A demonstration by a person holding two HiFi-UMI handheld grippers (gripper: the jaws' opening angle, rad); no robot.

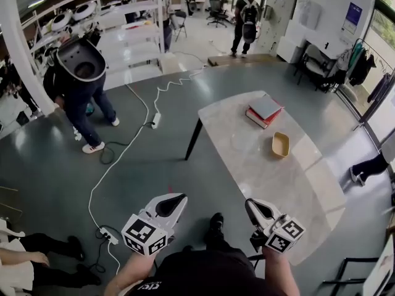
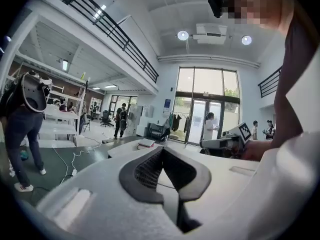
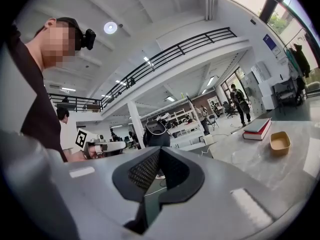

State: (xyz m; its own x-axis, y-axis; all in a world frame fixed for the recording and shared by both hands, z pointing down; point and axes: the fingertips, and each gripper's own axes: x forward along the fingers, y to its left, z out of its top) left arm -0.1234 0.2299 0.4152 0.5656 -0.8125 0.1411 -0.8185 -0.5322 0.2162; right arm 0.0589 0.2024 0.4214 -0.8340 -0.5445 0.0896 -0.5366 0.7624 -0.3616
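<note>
While both pairs of tongs are hanging in the air close in front of the person's body, nothing on the table (image 1: 247,165) is being touched.

- Left tongs (image 1: 179,198): pointing forward over the grey floor (image 1: 154,165), to the left of the table's near corner. The jaws are pressing together at the tips, and the left gripper view is showing nothing between the dark pads.
- Right tongs (image 1: 249,203): hovering at the table's near end. The jaws are likewise lying closed on each other and gripping nothing.
- Bowl (image 1: 281,144): yellow and shallow, apparently empty, sitting upright toward the table's right edge, well apart from both tongs.
- Books (image 1: 264,111): a small stack, a grey one lying on a red one, resting at the table's far end, near the bowl but not touching it.
- Progress, as a judgement: no handling is showing. The bowl and books are lying undisturbed, and neither pair of tongs is carrying or reaching into anything, so the work appears to be standing at its very start.
- Surroundings: a white cable with a power strip (image 1: 155,120) is trailing across the floor. A person in dark clothes (image 1: 83,103) is bending over by the white shelves (image 1: 133,36), with a large round black-and-white thing above the shoulders. Another person with a backpack (image 1: 249,17) is standing far off near the doorway.
</note>
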